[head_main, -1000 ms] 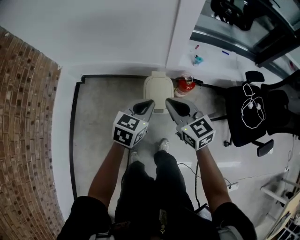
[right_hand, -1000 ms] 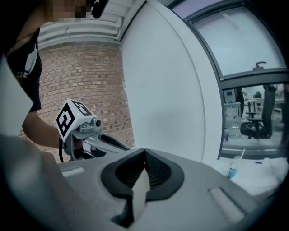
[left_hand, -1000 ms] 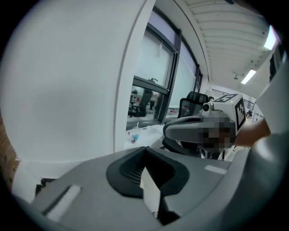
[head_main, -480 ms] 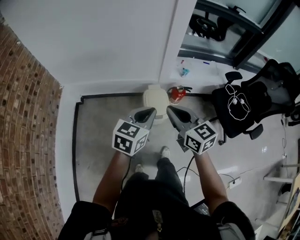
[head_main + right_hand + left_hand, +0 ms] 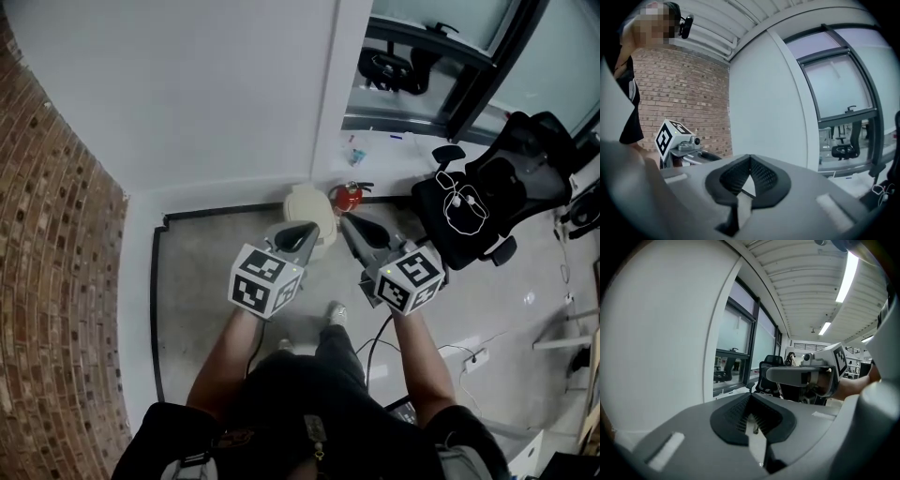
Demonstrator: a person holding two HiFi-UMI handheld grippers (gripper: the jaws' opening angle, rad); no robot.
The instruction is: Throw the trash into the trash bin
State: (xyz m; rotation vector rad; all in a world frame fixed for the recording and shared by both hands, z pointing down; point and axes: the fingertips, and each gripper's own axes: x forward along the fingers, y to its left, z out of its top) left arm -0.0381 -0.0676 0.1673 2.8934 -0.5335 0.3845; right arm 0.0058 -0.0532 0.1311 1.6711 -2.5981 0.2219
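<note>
The cream trash bin [image 5: 306, 206] with its lid down stands on the floor against the white wall. In the head view my left gripper [image 5: 302, 231] and my right gripper [image 5: 353, 225] are held side by side in the air, with the bin partly hidden behind the left tip. In the left gripper view the left gripper [image 5: 751, 398] has its jaws together with nothing between them, aimed at the wall and windows. The right gripper [image 5: 750, 159] is shut and empty too. I see no trash in any view.
A red fire extinguisher [image 5: 345, 197] stands just right of the bin. A black office chair [image 5: 471, 208] with a white cable sits at the right. A brick wall [image 5: 47, 244] runs along the left, and a black strip [image 5: 154, 309] edges the grey floor.
Both grippers have risen and now point more level. The head view has tilted up, so the bin and the extinguisher look smaller and more of the windows shows.
</note>
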